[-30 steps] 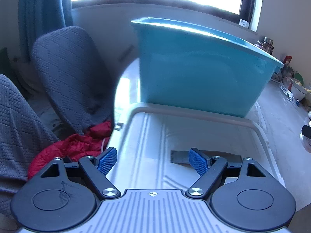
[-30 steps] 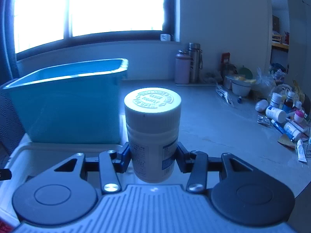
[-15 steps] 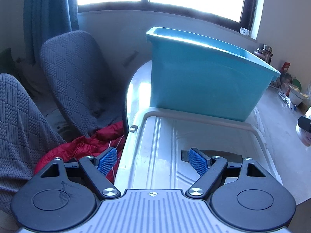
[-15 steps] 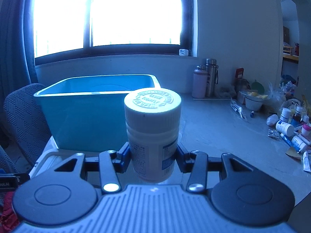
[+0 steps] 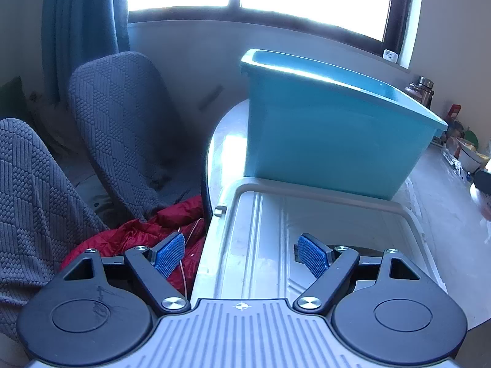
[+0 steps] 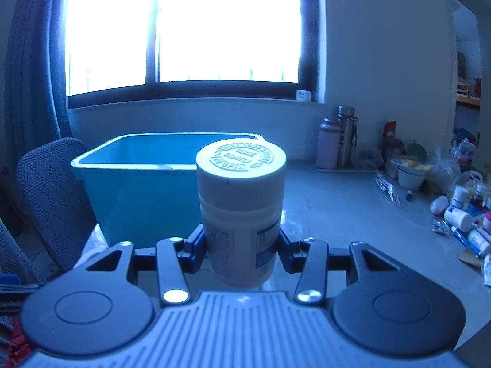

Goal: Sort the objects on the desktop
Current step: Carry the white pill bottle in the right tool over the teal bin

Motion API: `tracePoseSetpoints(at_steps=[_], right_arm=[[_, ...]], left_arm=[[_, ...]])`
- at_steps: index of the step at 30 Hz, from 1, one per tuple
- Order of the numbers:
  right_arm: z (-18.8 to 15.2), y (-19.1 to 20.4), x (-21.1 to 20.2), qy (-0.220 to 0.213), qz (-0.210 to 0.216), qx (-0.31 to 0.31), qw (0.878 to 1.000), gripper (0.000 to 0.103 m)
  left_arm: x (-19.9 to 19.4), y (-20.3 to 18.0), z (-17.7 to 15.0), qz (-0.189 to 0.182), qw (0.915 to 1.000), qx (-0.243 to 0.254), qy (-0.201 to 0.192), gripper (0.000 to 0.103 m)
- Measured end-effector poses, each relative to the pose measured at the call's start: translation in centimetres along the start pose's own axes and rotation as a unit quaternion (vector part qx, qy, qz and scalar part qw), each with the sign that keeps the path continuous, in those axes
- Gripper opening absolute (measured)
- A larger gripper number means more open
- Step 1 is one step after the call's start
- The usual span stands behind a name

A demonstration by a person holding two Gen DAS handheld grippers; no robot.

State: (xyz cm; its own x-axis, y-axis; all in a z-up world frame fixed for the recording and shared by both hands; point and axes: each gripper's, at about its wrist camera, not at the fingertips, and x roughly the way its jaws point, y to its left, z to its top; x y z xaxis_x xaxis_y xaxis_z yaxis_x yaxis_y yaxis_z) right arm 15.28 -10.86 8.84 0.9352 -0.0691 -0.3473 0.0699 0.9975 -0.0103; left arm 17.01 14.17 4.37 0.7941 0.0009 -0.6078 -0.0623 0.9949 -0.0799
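2 grippers show: the right gripper pinches a white bottle upright by its lower body, held above the bench in front of the teal bin. The left gripper is spread wide with nothing between its blue pads, hovering over a grey lid lying just before the bin.

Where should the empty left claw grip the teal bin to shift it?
Probably its near rim, from above, the left claw straddling the wall: the teal bin is far wider than the open jaws, but its open top leaves a thin lipped edge.
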Motion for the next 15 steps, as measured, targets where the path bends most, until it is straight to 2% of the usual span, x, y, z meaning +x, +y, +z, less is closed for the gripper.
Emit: tracePoseSetpoints(at_steps=[15], right_arm=[[6.6, 2.3, 4.7, -0.042, 0.040, -0.015, 0.998, 0.047]], left_arm=[[1.7, 1.0, 2.4, 0.011, 0.9998, -0.015, -0.010, 0.083]])
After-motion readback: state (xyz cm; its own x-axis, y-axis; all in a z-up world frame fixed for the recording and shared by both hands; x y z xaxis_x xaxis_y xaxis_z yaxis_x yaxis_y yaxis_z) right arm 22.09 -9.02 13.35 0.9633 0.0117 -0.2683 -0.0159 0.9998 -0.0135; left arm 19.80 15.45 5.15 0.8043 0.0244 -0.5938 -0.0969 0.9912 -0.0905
